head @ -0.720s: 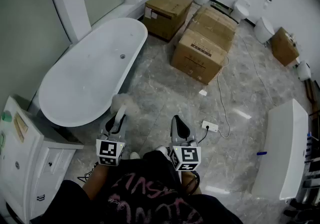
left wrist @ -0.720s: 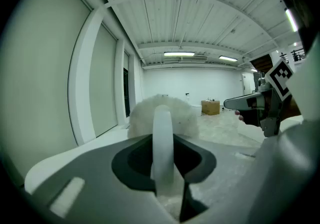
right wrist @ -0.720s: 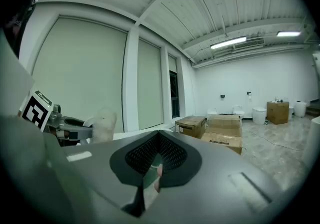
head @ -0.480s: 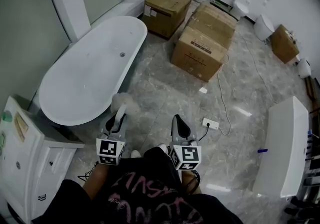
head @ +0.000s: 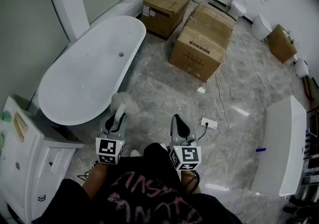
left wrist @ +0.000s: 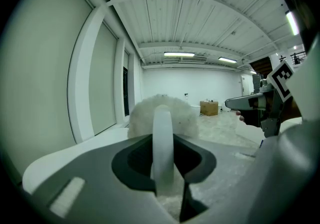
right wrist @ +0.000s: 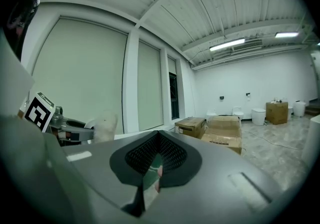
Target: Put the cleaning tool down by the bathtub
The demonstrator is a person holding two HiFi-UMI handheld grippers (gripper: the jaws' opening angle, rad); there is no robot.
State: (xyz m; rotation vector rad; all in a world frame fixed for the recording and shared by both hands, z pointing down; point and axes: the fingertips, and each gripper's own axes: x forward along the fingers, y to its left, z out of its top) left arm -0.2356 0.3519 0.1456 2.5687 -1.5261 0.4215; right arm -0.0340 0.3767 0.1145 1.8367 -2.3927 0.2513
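My left gripper (head: 117, 116) is shut on the white handle of a cleaning tool (head: 121, 102), whose fluffy white head sticks out past the jaws. In the left gripper view that handle (left wrist: 162, 143) stands upright between the jaws, with the fluffy head (left wrist: 162, 114) behind it. A white oval bathtub (head: 89, 73) lies just left of and beyond the tool. My right gripper (head: 178, 124) hovers beside the left one, shut with nothing in it; in the right gripper view its jaws (right wrist: 152, 178) meet, and the tool (right wrist: 102, 126) shows at far left.
Large cardboard boxes (head: 199, 43) stand in the middle of the marble floor, with another box (head: 165, 12) near the tub's far end. A white cabinet (head: 30, 158) is at lower left. A power strip with its cable (head: 210, 124) lies right of the grippers. White toilets (head: 261, 27) line the far wall.
Hardly anything differs: both grippers hold the same pose, and the scene has only slid slightly in the head view.
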